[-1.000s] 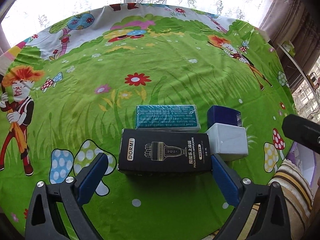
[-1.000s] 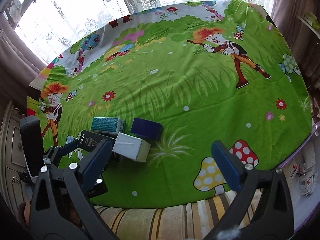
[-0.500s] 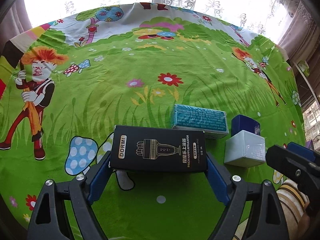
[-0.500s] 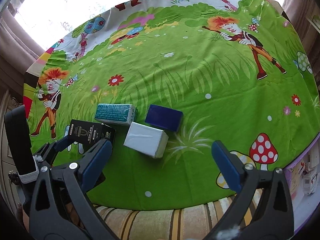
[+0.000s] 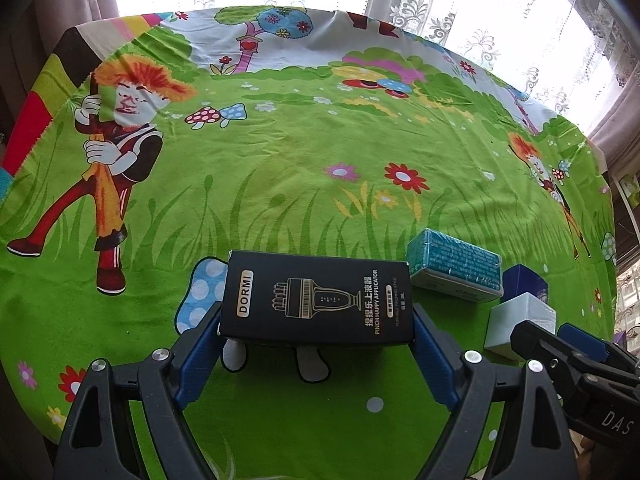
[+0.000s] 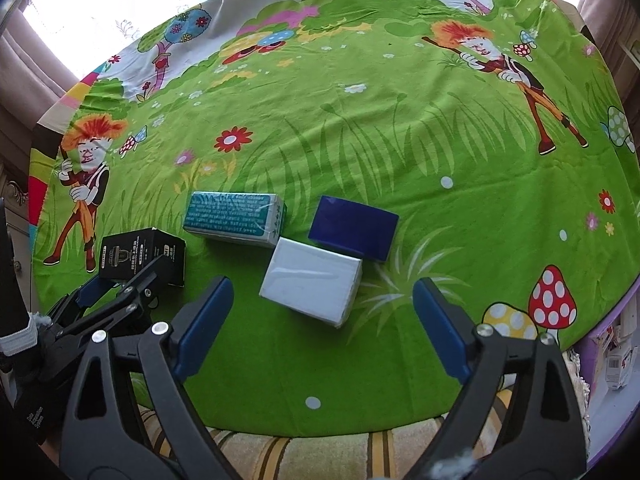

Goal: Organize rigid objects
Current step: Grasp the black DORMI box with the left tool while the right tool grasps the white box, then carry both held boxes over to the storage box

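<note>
Black DORMI box clamped end to end in the left gripper — pads pressed on both short ends, probably so the long box stays level, now well left of the others. Teal box, white box and dark blue box clustered on the green cartoon cloth, white touching blue. Right gripper near the white box, jaws just narrowed yet apart and empty — likely sizing up.
</note>
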`<state>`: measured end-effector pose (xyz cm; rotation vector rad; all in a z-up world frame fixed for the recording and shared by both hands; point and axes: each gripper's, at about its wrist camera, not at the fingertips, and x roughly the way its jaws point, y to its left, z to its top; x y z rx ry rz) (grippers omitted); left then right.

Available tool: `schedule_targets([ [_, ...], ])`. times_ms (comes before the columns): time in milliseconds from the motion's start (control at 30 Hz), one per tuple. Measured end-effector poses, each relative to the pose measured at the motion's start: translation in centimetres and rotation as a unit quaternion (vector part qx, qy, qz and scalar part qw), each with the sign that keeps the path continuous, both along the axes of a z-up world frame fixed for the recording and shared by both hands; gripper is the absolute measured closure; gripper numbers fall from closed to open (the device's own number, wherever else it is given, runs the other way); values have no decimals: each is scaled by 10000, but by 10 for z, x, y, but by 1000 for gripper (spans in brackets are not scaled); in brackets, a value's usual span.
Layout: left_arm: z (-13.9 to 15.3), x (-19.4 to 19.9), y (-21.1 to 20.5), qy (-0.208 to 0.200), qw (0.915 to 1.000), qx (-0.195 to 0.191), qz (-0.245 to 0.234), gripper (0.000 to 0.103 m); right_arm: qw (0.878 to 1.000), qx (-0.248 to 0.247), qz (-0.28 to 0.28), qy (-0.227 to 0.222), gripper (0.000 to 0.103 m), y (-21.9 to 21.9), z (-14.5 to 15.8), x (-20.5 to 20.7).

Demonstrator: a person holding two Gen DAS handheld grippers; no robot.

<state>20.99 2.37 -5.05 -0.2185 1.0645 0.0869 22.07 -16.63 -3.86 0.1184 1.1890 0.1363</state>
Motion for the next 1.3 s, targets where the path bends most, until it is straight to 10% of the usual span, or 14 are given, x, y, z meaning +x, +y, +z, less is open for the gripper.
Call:
schedule_targets([
  [500, 1, -2, -2, -31, 10000, 52, -21, 16, 9997, -205, 73, 126, 53, -1, -10, 1],
  [1300, 43, -28, -38, -467, 9980, 232, -358, 16, 9993, -209, 227, -195, 54, -26, 10, -28],
])
